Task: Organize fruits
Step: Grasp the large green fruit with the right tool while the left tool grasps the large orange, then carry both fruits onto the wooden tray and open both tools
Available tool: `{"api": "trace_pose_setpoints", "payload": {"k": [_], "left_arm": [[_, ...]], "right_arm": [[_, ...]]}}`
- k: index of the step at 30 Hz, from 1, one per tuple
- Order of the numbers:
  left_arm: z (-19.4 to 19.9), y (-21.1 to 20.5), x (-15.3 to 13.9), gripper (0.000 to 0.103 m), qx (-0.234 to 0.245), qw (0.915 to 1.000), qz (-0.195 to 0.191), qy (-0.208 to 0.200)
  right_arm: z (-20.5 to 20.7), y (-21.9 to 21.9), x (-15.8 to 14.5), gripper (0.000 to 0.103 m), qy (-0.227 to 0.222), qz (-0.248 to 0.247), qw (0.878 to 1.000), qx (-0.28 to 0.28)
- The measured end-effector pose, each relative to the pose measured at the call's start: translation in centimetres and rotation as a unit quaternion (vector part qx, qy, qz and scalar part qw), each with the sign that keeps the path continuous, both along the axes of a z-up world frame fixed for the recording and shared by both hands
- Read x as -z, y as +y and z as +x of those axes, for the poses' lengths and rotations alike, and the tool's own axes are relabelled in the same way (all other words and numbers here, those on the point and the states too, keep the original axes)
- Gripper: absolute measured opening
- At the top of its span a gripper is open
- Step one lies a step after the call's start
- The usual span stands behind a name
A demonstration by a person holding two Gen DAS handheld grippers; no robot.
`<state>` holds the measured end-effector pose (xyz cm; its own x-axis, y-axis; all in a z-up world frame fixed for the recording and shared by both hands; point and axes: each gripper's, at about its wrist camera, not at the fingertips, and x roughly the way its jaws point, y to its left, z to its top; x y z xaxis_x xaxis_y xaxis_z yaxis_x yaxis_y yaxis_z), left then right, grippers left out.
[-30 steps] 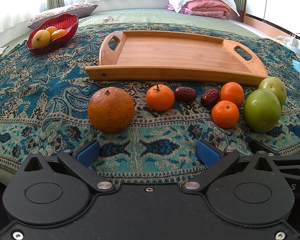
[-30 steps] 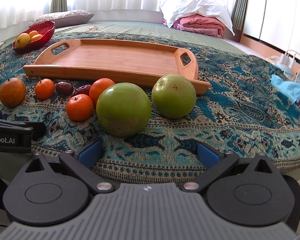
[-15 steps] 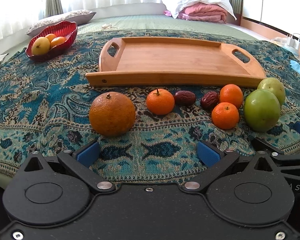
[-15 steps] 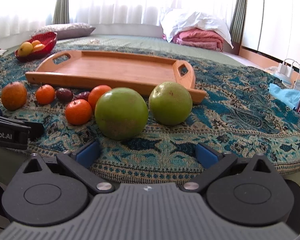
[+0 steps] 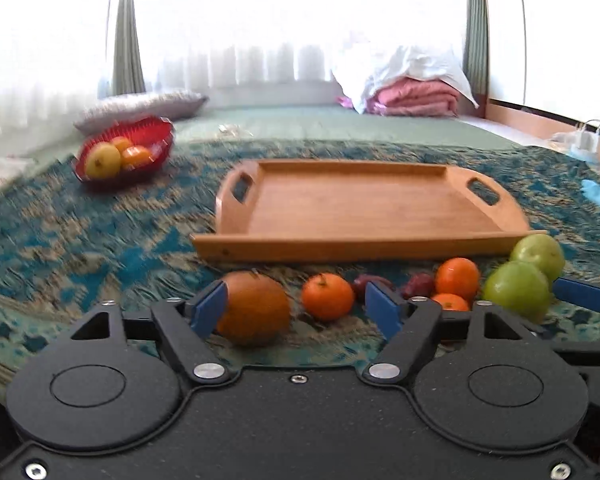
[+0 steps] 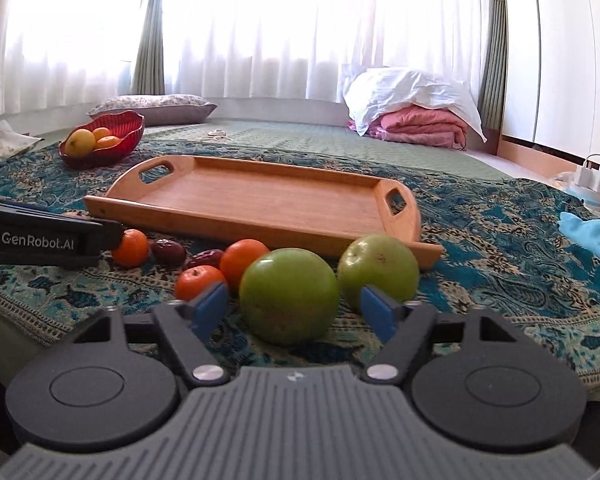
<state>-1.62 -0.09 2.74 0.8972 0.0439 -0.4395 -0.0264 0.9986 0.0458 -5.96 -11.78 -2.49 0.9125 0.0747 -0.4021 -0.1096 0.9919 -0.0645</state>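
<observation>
A row of fruit lies on the patterned cloth in front of an empty wooden tray (image 5: pixel 364 208) (image 6: pixel 260 196). From the left there is a big orange (image 5: pixel 254 308), a tangerine (image 5: pixel 327 297), two dark dates (image 6: pixel 168 250), two more tangerines (image 6: pixel 242 258) and two green apples (image 6: pixel 290 294) (image 6: pixel 378 268). My left gripper (image 5: pixel 296 312) is closing, with the big orange just ahead of its left finger and no pad touching it. My right gripper (image 6: pixel 294 307) is closing too; the nearer green apple sits between its blue fingers (image 6: pixel 212 306), untouched.
A red bowl (image 5: pixel 124 152) (image 6: pixel 104 140) with yellow and orange fruit stands at the back left. A grey pillow (image 6: pixel 156 106) and folded pink bedding (image 6: pixel 420 124) lie behind. A blue cloth (image 6: pixel 588 232) and a white charger are at the right. The left gripper's body (image 6: pixel 40 238) crosses the right view's left side.
Both grippers' jaws have narrowed. Both cameras have tipped upward, so the fruit now sits lower in view, right at the fingertips. No fruit has moved.
</observation>
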Motion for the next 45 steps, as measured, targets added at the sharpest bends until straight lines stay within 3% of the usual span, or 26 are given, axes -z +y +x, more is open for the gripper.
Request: {"api": "trace_pose_setpoints", "payload": {"k": [7,13,16,17,19,27,33,39,45], "left_arm": [[1.1,1.9,1.4,0.074,-0.025,0.9996,0.002,0.016],[2.3,2.6,3.1,0.073,-0.036,0.9990,-0.005,0.028],[2.6,2.7,3.4,0.066,-0.034,0.9990,-0.017,0.025],[2.7,2.8,3.5,0.057,-0.029,0.9990,-0.021,0.026],[2.8,3.0,3.5,0.049,-0.033,0.9988,-0.023,0.028],[3.1,3.0,0.7,0.048,-0.016,0.9992,-0.035,0.000],[6.1,2.3,-1.9,0.048,0.005,0.9993,-0.036,-0.009],[10.9,1.9,-3.0,0.048,0.016,0.9985,-0.048,0.018],[15.2,1.9,-2.1,0.048,0.024,0.9965,-0.051,0.062]], "right_arm": [[0.8,0.2,0.6,0.063,0.001,0.011,1.000,0.010],[1.8,0.2,1.3,0.063,0.014,0.014,1.000,0.012],[2.5,0.1,1.9,0.063,0.026,0.022,0.999,0.016],[2.7,0.1,2.1,0.063,0.028,0.025,0.999,0.016],[3.0,0.0,2.2,0.060,0.028,0.035,0.999,0.015],[2.2,-0.2,0.2,0.060,-0.007,0.085,0.996,0.007],[4.7,-0.9,-2.9,0.060,-0.017,0.105,0.994,0.011],[9.9,-3.4,-4.5,0.060,0.019,0.108,0.994,0.027],[14.0,-5.5,-4.0,0.060,0.082,0.090,0.992,0.038]]}}
